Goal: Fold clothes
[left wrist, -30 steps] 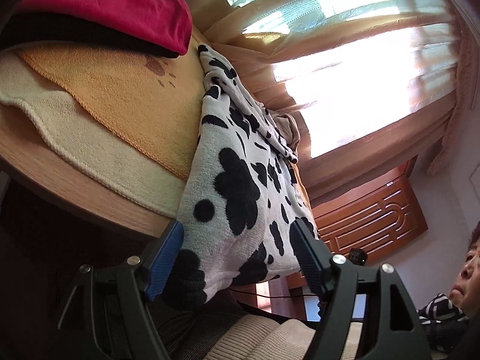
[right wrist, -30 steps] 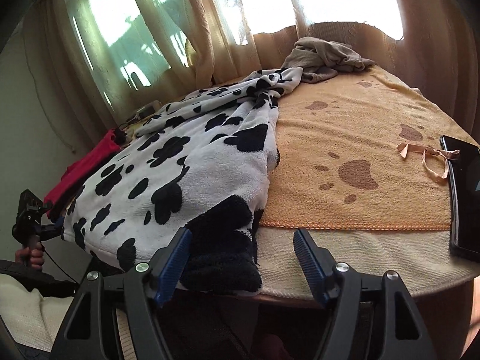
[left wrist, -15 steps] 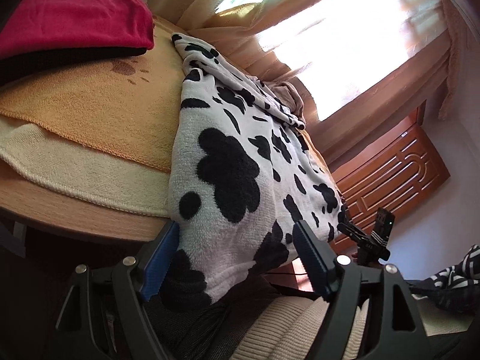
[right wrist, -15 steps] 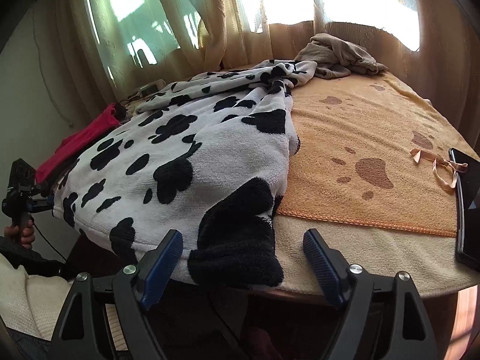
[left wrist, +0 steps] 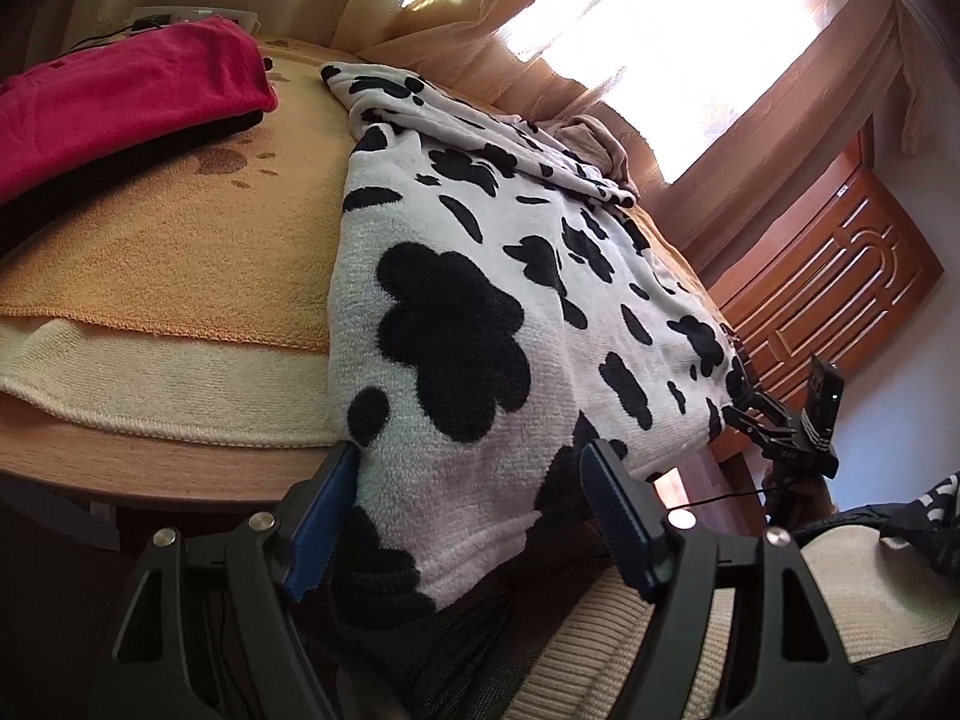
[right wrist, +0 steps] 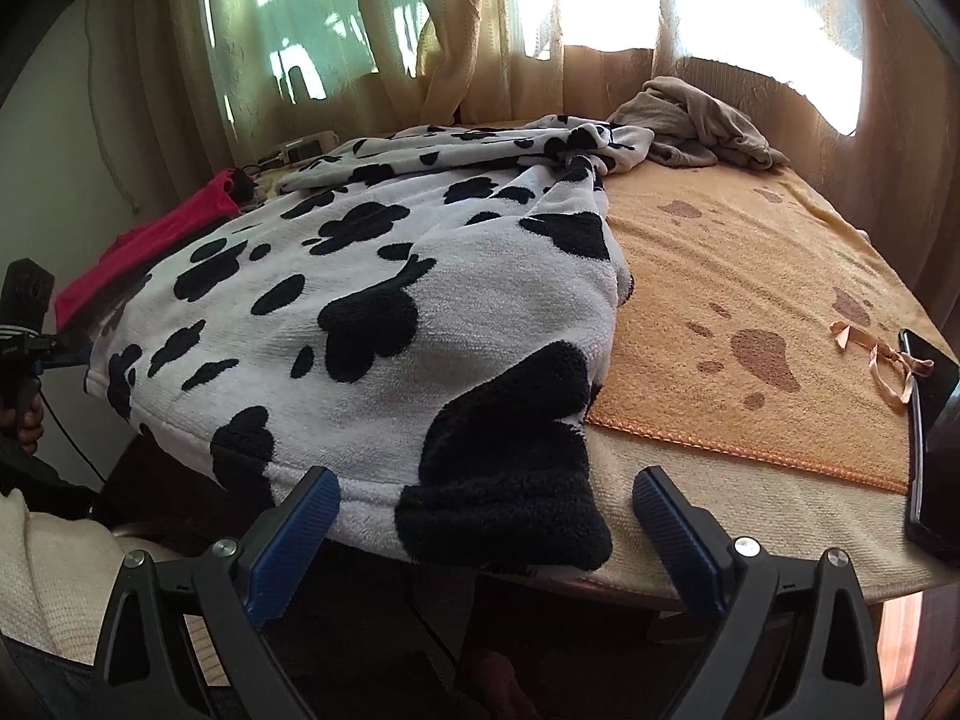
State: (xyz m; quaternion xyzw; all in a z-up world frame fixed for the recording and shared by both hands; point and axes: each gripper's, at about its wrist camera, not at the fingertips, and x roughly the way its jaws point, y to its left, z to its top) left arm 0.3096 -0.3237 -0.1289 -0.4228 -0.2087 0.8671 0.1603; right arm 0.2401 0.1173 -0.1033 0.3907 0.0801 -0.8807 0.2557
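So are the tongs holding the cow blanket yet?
Not yet. Both tongs, left and right, are closing around the cow-print fleece's hanging near edge, pads not pressing.

Soft, fuzzy cloth on a wood table

The cow-print fleece (right wrist: 372,324) looks fluffy; the orange towel (right wrist: 750,276) rough; the table edge (left wrist: 150,456) smooth wood.

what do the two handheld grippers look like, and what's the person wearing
Both the left gripper and the right gripper are matte black frames with triangular cut-outs and silver screw heads. Each carries two ribbed blue finger pads. A thin black cable trails from the left one. The person wears a cream ribbed knit.
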